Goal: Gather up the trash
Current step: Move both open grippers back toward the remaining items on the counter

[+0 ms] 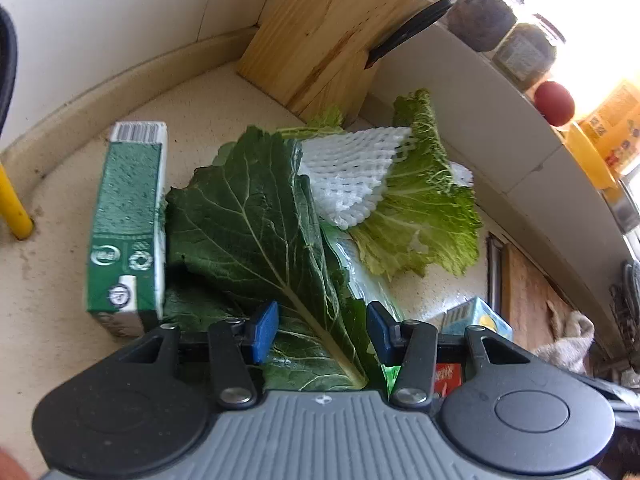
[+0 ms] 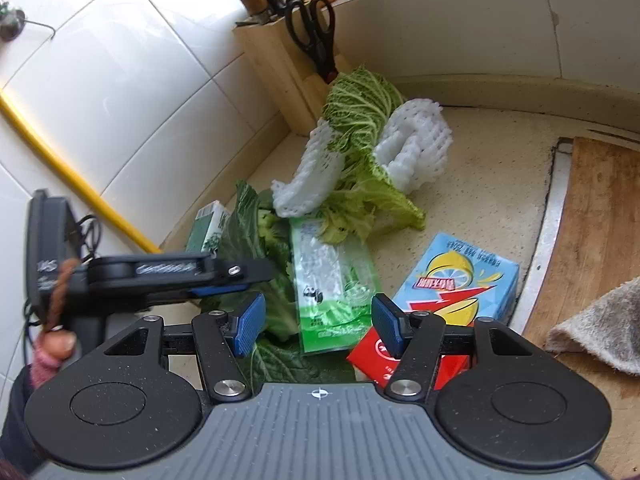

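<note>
Blue rubber pads line both tools, and both stand wide open with nothing held. The left gripper [image 1: 322, 332] straddles the stalk end of the dark green leaf [image 1: 256, 216], its pads on either side of the stem and apparently not yet pressing it. The right gripper [image 2: 318, 322] hangs above the near edge of the pile, over the green plastic wrapper [image 2: 334, 284], with its right pad over the red packet [image 2: 372, 356]. The step in hand appears to be the approach to a first pickup: no item is lifted yet. The next move likely calls for the left gripper to lower, close on the leaf stalk and lift it clear of the wrapper beneath. Just right of the wrapper lies the blue lemon carton [image 2: 460, 276]; at the left of the pile stands the green carton [image 1: 128, 224], touching the leaf. Farther back, white foam netting [image 1: 352, 172] rests across the pale cabbage leaf [image 1: 424, 208]. Beyond these stands the wooden knife block [image 1: 320, 36], against the tiled wall. All litter rests on the speckled countertop [image 1: 212, 100].
</note>
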